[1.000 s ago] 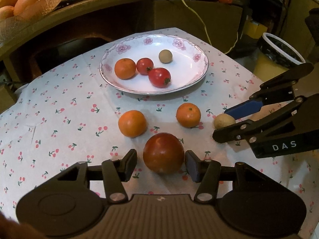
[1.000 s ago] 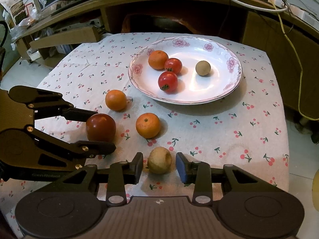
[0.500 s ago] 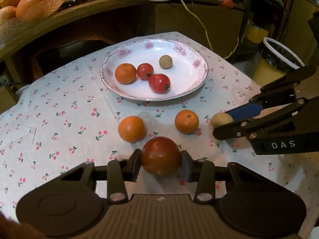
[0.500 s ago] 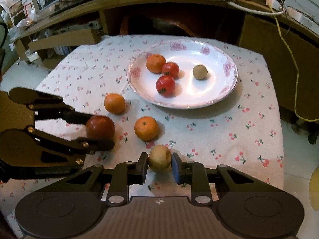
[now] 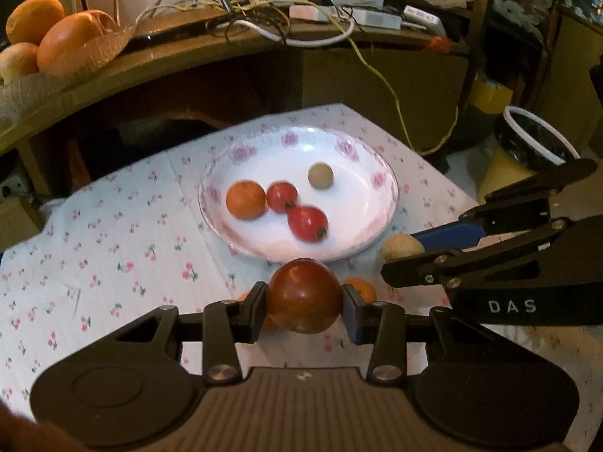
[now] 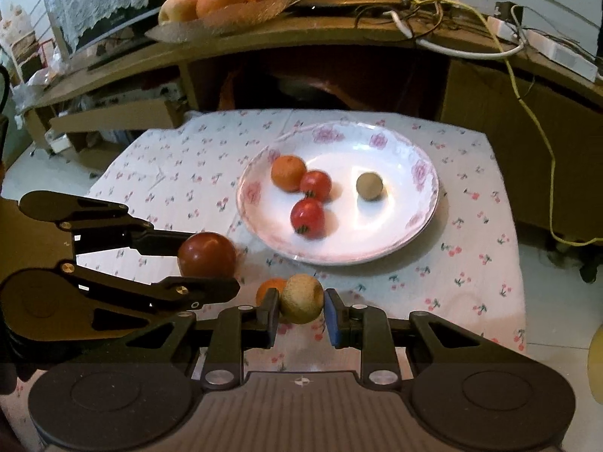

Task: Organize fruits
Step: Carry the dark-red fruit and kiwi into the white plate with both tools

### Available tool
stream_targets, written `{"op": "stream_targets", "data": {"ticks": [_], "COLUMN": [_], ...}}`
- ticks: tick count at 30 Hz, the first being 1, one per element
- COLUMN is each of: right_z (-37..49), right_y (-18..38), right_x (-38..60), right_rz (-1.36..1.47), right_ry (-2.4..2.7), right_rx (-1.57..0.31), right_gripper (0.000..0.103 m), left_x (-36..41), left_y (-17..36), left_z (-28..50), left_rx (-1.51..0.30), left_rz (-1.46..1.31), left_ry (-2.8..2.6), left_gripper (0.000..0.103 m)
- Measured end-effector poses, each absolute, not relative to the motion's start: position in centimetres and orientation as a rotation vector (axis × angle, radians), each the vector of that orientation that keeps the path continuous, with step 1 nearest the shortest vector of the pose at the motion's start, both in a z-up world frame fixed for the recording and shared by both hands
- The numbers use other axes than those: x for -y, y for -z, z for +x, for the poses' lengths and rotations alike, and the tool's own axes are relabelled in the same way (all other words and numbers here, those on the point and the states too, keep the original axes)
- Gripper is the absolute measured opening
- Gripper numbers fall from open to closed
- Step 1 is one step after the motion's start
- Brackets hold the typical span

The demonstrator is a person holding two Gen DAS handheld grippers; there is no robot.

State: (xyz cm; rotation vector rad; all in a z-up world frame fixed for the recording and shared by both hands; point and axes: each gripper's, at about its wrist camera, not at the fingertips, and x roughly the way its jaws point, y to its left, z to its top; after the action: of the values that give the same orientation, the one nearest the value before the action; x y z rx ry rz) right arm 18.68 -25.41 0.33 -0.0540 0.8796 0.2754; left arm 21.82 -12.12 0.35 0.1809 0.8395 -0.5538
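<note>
step: both fruits gripped and lifted, heading to the plate (image 5: 392,203)
left hand-held gripper (image 5: 304,310): clamped on big dark-red tomato (image 5: 304,295)
right hand-held gripper (image 6: 301,314): squeezing small tan fruit (image 6: 301,297)
next: carry over the near rim, let go gently

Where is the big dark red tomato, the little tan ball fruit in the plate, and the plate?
big dark red tomato (image 5: 304,295), left wrist view, front skin
tan round fruit (image 6: 369,186), right wrist view, its middle
plate (image 6: 422,171), right wrist view, flowered rim

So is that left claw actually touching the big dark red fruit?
Touching. In the left wrist view both pads of the left gripper press the sides of the big dark red fruit, with no gap.
</note>
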Motion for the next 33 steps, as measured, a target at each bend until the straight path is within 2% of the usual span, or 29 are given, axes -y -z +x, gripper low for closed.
{"op": "stream_targets", "data": {"ticks": [15, 33], "right_z": [22.5, 23.8], "right_y": [-0.7, 0.3], "right_x": [25.8, 26.5], "right_rz": [-0.002, 0.018], "right_ry": [-0.192, -0.156], "right_rx": [-0.818, -0.818], "right_gripper": [0.027, 0.028], "left_x": [12.9, 13.4], "left_y": [0.1, 0.6], "left_z": [26.2, 26.9], "left_rx": [-0.811, -0.803], "left_rz": [0.169, 0.159], "left_ry": [0.462, 0.453], "left_gripper": [0.046, 0.046]}}
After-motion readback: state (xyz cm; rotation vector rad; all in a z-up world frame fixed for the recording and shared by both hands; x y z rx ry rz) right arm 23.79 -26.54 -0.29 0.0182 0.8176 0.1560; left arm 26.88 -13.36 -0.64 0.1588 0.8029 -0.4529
